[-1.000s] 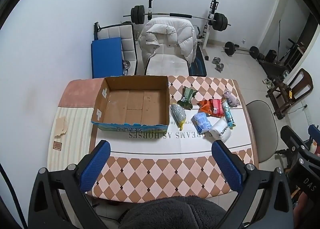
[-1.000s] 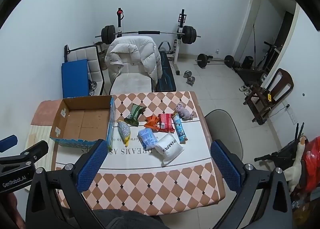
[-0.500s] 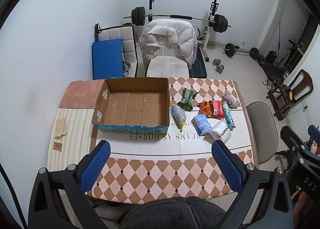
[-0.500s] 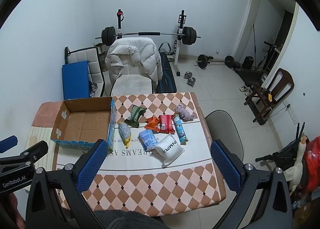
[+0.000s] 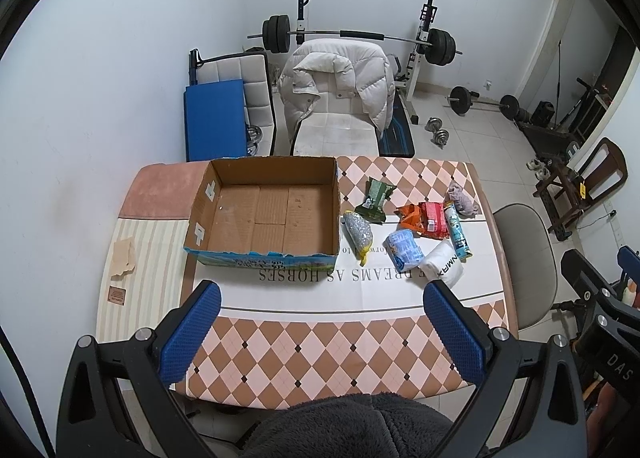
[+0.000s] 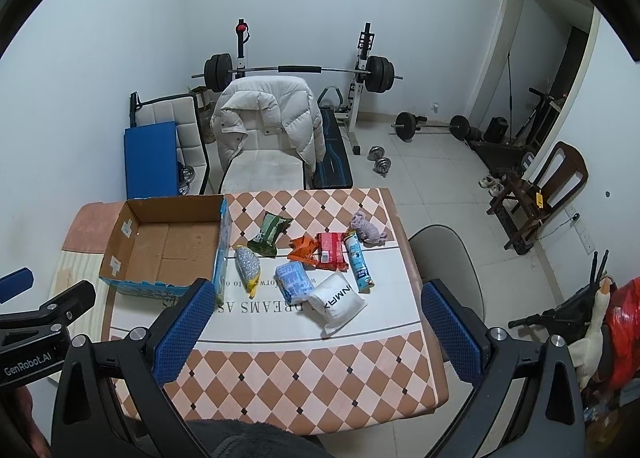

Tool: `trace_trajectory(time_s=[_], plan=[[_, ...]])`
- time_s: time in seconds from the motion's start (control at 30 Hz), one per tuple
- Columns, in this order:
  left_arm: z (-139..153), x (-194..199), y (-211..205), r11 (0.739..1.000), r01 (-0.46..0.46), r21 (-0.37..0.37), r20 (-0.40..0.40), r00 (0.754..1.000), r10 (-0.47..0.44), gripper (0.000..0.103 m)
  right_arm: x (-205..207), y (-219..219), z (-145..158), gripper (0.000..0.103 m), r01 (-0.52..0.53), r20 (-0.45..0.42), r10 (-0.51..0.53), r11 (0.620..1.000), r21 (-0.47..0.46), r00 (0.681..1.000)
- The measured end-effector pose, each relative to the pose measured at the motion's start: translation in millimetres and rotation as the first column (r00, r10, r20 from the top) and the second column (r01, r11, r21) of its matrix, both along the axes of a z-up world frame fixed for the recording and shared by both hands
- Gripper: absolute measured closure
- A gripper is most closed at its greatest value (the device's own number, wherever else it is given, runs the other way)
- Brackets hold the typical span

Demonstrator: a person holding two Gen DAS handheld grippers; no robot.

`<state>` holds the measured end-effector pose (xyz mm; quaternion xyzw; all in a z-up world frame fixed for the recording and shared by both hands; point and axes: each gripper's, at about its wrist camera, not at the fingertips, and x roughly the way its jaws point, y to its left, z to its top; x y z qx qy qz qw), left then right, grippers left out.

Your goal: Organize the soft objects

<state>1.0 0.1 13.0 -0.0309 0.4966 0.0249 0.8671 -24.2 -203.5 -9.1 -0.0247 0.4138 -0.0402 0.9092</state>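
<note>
An open cardboard box (image 5: pixel 264 213) (image 6: pixel 164 246) sits empty on the table's left half. Right of it lie several soft packs: a green pouch (image 5: pixel 376 197) (image 6: pixel 269 234), a silver mesh pack (image 5: pixel 358 232) (image 6: pixel 248 264), a blue pack (image 5: pixel 405 249) (image 6: pixel 294 281), a white pack (image 5: pixel 443 266) (image 6: pixel 338 301), an orange bag (image 5: pixel 409 215), a red pack (image 5: pixel 434 217) (image 6: pixel 331 250), a light-blue tube (image 5: pixel 457 232) (image 6: pixel 359 265) and a purple cloth (image 5: pixel 462 199) (image 6: pixel 366 229). My left gripper (image 5: pixel 320 330) and right gripper (image 6: pixel 316 332) are open and empty, held high over the table's near edge.
The table (image 5: pixel 320 350) has a checkered cloth. A chair with a white jacket (image 5: pixel 340 89) stands behind it, a grey chair (image 5: pixel 524 254) to its right. A weight bench (image 6: pixel 296 73) and dumbbells are at the back wall.
Both views have shifted slightly; the table and objects sit a little lower in frame. Nothing on the table has moved and both grippers stay open.
</note>
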Motion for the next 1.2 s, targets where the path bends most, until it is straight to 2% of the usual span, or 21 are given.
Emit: trace_trajectory(time_s=[1.2], plan=[[4.1, 6.2, 4.9, 1.000, -0.002, 0.003, 0.000, 1.000, 0.002, 0.000, 7.4, -4.9, 0.9, 0.000, -0.008, -0.002, 0.008, 1.000, -0.016, 1.000]])
